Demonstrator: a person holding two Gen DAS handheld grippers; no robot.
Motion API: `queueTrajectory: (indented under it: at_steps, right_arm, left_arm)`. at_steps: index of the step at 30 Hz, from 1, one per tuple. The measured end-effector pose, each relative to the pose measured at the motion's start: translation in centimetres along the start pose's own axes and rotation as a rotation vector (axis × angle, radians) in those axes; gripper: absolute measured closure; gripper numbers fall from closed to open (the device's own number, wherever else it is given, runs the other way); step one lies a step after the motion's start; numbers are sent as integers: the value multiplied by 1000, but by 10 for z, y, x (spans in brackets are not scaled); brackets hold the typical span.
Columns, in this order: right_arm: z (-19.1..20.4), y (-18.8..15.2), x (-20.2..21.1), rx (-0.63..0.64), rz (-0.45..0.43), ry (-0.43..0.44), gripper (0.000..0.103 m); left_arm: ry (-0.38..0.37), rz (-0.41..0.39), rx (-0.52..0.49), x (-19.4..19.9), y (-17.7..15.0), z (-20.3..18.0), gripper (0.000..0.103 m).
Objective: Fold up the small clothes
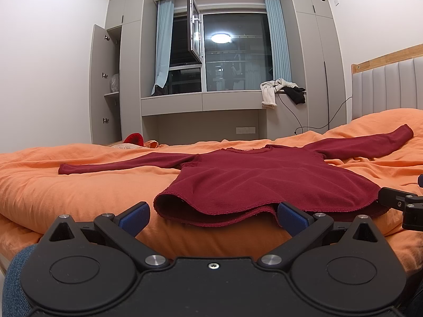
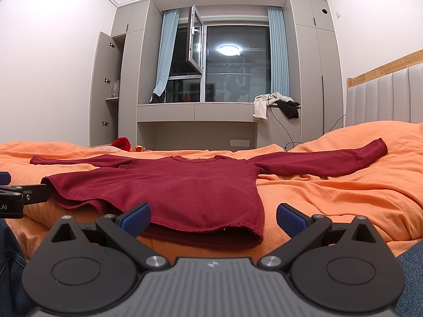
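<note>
A dark red long-sleeved top (image 1: 251, 179) (image 2: 169, 185) lies flat on the orange bed cover (image 1: 66, 190), both sleeves spread wide, hem toward me. My left gripper (image 1: 212, 218) is open at the hem's left corner, the cloth edge lying between its blue pads (image 1: 134, 218). My right gripper (image 2: 212, 219) is open at the hem's right corner, its left pad (image 2: 137, 218) against the cloth. Neither holds anything. Each gripper shows at the edge of the other's view: the right gripper (image 1: 401, 206), the left gripper (image 2: 15, 198).
The padded headboard (image 1: 388, 87) is at the right. Beyond the bed are grey wardrobes with an open door (image 1: 104, 84), a window ledge with draped clothes (image 1: 280, 89) and a cable. A red item (image 1: 133, 138) lies past the bed's far edge. Jeans-clad legs (image 2: 10, 264) sit beside the grippers.
</note>
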State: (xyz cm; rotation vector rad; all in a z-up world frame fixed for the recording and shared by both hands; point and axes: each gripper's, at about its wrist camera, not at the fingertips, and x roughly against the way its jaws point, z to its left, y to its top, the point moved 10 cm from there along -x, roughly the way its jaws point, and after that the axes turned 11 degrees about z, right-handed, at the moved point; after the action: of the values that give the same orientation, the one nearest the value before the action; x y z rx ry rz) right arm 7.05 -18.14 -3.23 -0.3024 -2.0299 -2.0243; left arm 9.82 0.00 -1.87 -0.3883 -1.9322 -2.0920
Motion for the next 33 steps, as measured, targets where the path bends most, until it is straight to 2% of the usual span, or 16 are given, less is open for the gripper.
queueTrajectory:
  at_steps: [19, 25, 33]
  right_arm:
    - [-6, -4, -2, -6, 23, -2, 0]
    - [-5, 0, -5, -20, 57, 5, 0]
    - [-18, 7, -13, -120, 129, 73, 0]
  left_arm:
    - [16, 26, 9, -7, -1, 1, 0]
    - [37, 84, 20, -18, -1, 0, 0]
    - [51, 164, 70, -31, -1, 9, 0]
